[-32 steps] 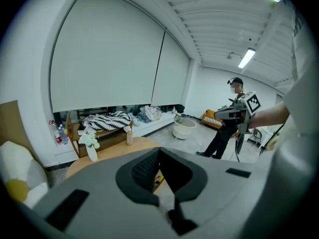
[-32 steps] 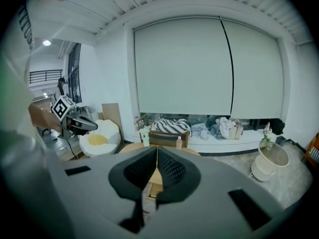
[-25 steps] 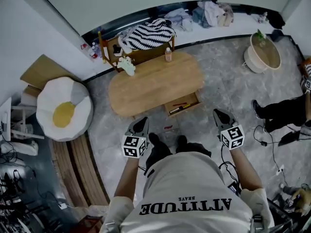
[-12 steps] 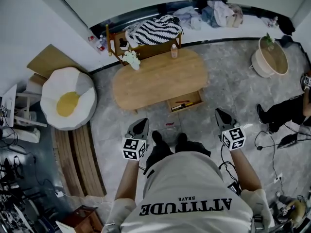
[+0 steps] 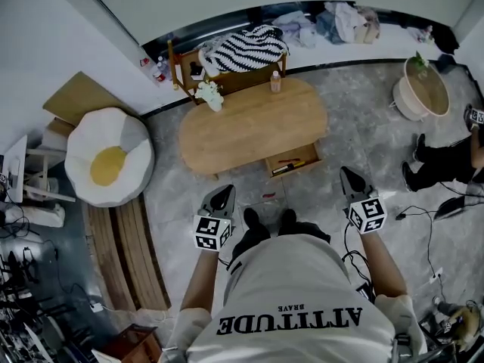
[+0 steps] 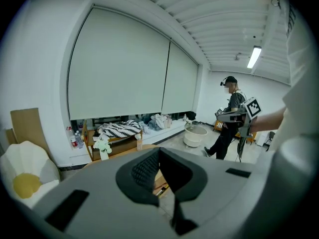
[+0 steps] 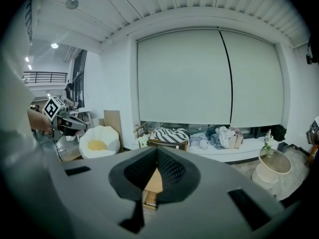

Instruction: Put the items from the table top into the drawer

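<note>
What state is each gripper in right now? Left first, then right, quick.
Left gripper: closed, jaws together, holding nothing.
Right gripper: closed, jaws together, holding nothing.

A home-like living room: low wooden coffee table (image 5: 253,131) mid-floor, egg-shaped cushion (image 5: 108,165) at left, heaped clothes (image 5: 340,21) along the far window ledge (image 5: 378,45), roller blinds (image 7: 199,73) above.

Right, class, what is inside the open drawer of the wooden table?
The drawer holds a dark pen-like stick and a thin red item. Its back part lies under the tabletop, hidden.
</note>
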Demonstrator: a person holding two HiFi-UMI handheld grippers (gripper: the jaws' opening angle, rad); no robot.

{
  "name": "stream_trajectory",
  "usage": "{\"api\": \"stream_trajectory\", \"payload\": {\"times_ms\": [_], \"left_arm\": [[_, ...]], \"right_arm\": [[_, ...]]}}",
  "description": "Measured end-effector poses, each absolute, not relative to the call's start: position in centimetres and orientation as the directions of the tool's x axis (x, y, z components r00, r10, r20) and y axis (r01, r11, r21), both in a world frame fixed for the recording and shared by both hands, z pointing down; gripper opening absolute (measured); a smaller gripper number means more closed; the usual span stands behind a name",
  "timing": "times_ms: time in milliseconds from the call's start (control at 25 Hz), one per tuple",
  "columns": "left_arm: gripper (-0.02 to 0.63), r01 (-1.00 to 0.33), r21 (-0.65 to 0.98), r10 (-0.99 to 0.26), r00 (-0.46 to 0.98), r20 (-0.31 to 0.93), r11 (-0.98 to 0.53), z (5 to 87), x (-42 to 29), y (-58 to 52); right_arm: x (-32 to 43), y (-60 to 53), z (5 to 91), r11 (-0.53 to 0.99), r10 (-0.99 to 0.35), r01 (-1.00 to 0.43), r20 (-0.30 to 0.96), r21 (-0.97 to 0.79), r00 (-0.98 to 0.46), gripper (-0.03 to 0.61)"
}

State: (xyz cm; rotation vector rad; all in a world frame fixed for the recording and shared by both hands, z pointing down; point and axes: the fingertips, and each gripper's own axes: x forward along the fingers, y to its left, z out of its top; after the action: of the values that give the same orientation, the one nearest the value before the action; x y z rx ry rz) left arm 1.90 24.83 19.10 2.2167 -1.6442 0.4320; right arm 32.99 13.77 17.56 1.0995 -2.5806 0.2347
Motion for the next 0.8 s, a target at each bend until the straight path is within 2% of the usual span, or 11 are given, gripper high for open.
{"api": "stream_trajectory", "payload": {"times_ms": [800], "left_arm": [[0.020,-0.950,0.116,-0.859,0.311,0.408,-0.289,18.4,-2.4,21.8]], "right_arm": [[30.2,12.1,16.3,0.647,-0.719,-0.763,0.340,0.006,-0.607,0.020]]}}
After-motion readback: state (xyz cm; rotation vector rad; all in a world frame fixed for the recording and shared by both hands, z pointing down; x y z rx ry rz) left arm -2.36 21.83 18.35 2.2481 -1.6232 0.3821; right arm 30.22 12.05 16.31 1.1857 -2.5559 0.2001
